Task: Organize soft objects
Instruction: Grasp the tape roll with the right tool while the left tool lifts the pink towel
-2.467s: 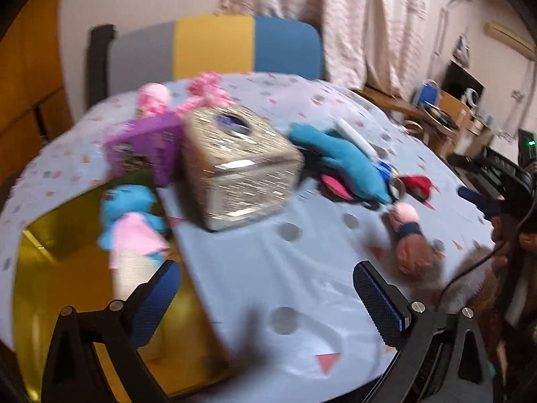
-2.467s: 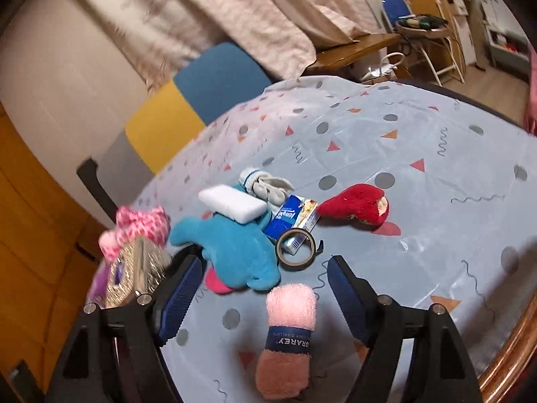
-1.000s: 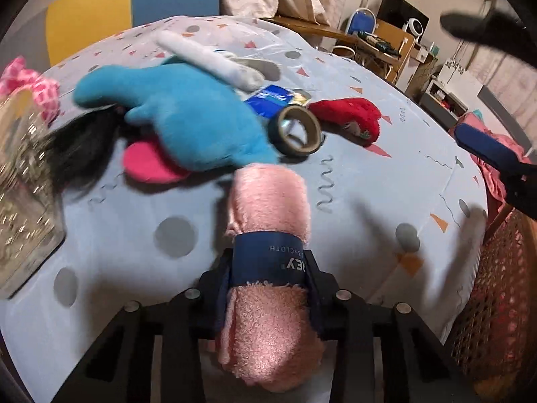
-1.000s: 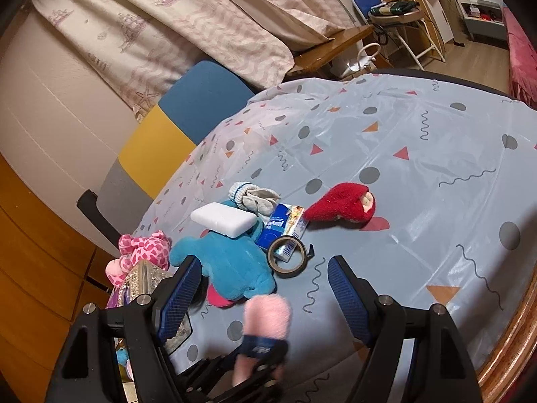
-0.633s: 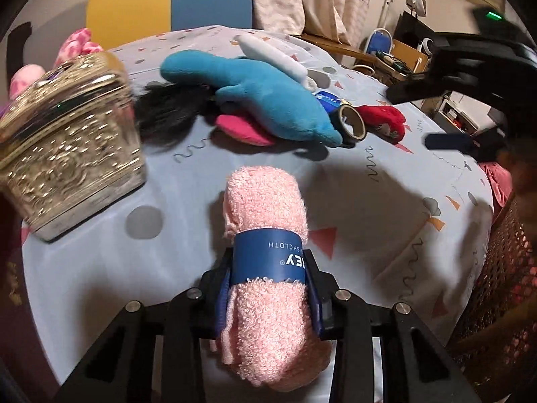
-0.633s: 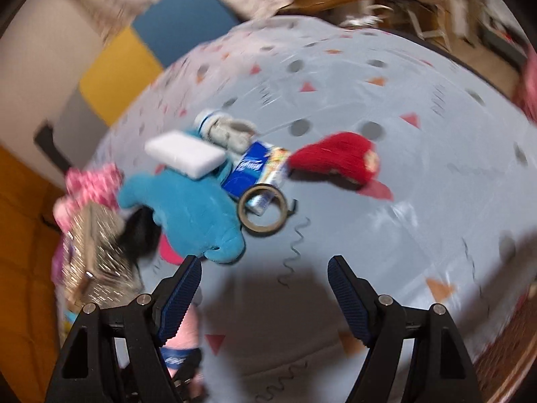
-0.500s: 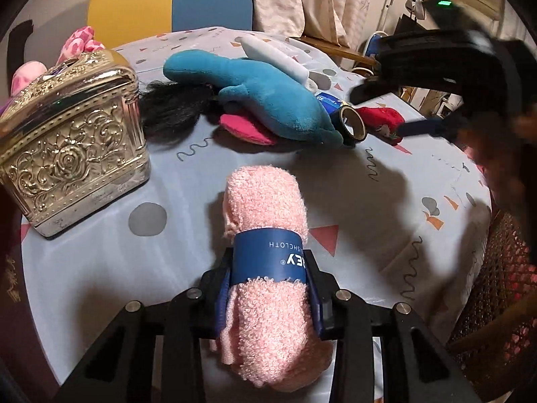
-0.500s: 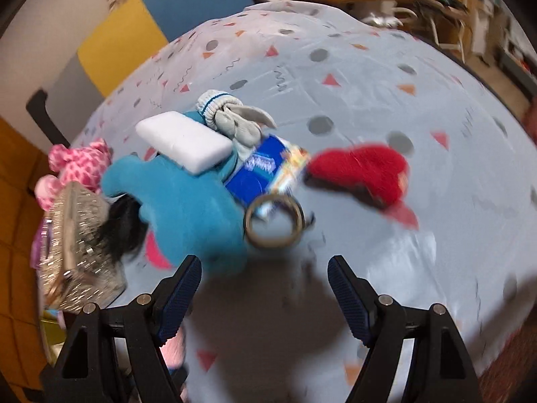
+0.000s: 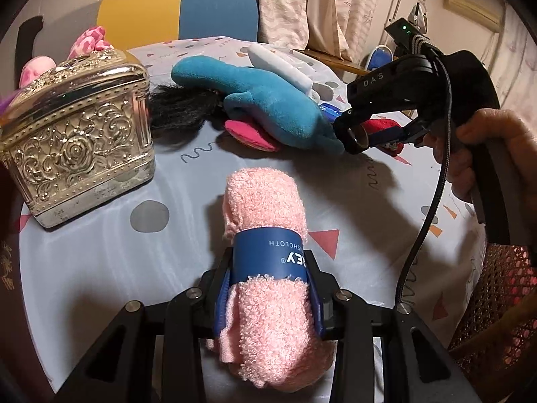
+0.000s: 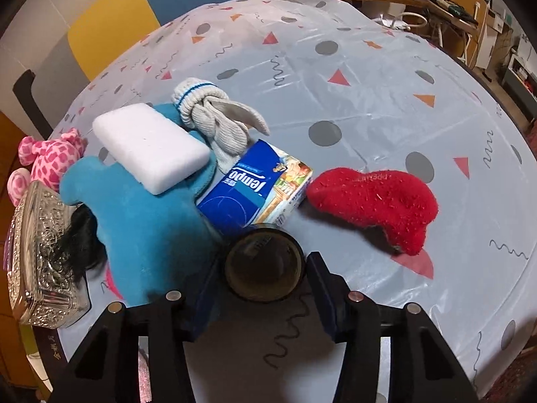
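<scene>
Pink rolled washcloth (image 9: 268, 265) with a blue paper band, clamped between the pads of the left tongs (image 9: 268, 288), far end resting on the light-blue patterned cloth of the bench (image 9: 100, 258). Seen only from the left wrist: that cloth roll in its grip, the front face of the embossed silver box (image 9: 77, 141) at the left, and a hand (image 9: 483, 154) holding the right tongs (image 9: 372, 134) down over the pile beyond. Seen only from the right wrist: from above, a white sponge block (image 10: 147, 147) lying on the blue plush toy (image 10: 144, 221), a knotted grey sock (image 10: 218, 124) just behind, a blue tissue pack (image 10: 255, 188) touching the toy, and a red fuzzy sock (image 10: 372, 201) lying apart to the right. Right tongs (image 10: 265, 285) narrowed halfway, jaws just closing, with a dark tape roll (image 10: 265, 265) standing between the blue pads; right pad at the roll's edge, left pad half hidden behind the plush, so contact cannot be told. Compared with a second ago: right tongs, then high above the bench and spread wide, now low over the tape roll; washcloth drawn nearer the bench edge, away from the blue plush, with the silver box now fully in the left view.
</scene>
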The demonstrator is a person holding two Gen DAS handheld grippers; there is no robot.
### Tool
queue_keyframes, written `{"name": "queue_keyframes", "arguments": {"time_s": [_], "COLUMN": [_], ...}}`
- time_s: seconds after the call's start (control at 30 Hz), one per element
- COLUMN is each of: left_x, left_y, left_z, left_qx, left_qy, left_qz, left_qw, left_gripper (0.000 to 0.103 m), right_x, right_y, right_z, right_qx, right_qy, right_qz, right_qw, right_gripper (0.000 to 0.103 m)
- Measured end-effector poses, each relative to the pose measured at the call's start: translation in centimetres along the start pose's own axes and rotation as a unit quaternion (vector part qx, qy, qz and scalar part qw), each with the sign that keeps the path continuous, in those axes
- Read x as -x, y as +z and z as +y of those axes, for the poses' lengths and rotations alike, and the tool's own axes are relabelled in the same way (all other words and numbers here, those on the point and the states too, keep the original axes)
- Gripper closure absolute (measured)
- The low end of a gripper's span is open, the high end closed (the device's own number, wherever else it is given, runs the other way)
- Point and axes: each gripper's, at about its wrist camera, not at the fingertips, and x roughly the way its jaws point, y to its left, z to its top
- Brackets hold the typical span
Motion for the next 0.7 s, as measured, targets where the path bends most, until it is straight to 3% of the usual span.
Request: {"name": "queue_keyframes", "arguments": {"time_s": [0.27,0.43,0.7], "left_x": [0.4,1.6,8.3], "left_y": [0.4,0.6,1.3], "left_z": [0.0,0.5,2.7], "left_qx": [0.004,0.024,0.065], "left_qy": [-0.003,-0.01,-0.019], "left_qz": [0.008,0.018,-0.031], "left_qw": [1.0,0.9995,0.9973], "left_gripper": [0.069,0.069,0.069], "right_x": [0.5,-0.6,-1.6], "right_y": [-1.1,-1.1,-1.1], "right_z": [-0.5,0.8,1.1], "right_qx": [-0.008,0.039,0.044], "right_qy": [-0.041,-0.071,-0.07], "right_qz": [0.025,0.03,0.041], "right_qw": [0.999,0.996,0.996], "right_gripper": [0.052,0.051,0.052]}}
